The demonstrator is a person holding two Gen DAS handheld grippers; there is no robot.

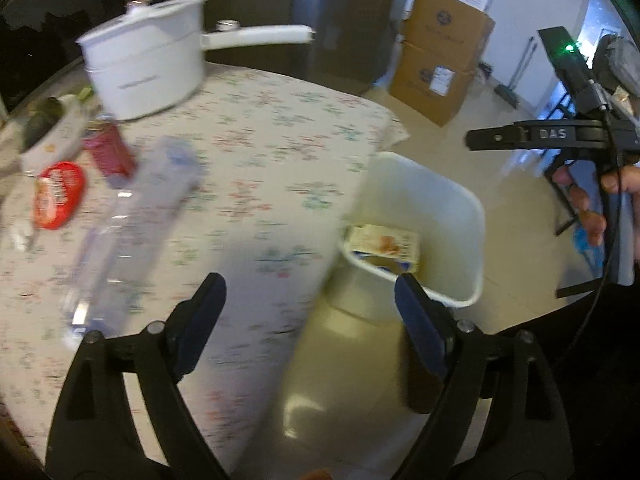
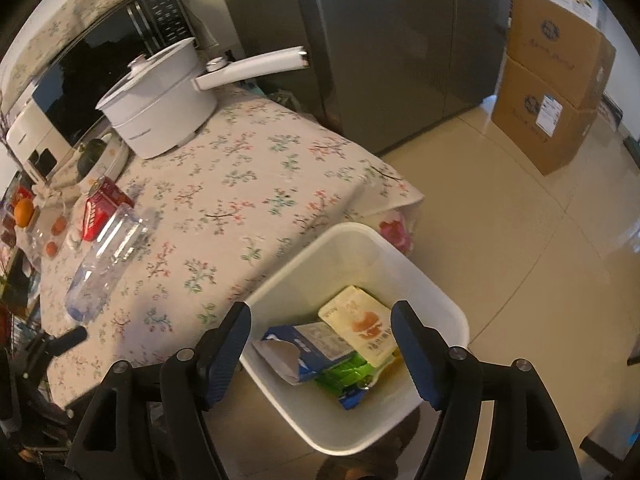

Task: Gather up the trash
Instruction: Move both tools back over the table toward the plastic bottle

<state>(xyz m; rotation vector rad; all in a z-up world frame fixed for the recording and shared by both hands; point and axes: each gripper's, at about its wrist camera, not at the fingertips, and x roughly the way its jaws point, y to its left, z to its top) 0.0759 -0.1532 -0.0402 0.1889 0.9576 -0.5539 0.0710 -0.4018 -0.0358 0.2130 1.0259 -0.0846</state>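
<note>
Table [image 2: 248, 184], floral cloth: pot [image 2: 160, 108] at 11 o'clock, bottle [image 2: 104, 256] and red carton [image 2: 100, 208] at 9. Bin [image 2: 400, 256] beside it, holding cartons [image 2: 360, 324]. Left hand-held gripper [image 1: 308, 320] and right hand-held gripper [image 2: 320, 344] both wide, empty.

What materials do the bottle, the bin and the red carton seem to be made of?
Bottle: clear thin plastic, glossy; the cloth shows through it.
Bin: white plastic, smooth, probably; moulded rounded rim.
Red carton: printed paperboard, likely; folded gable top.
</note>
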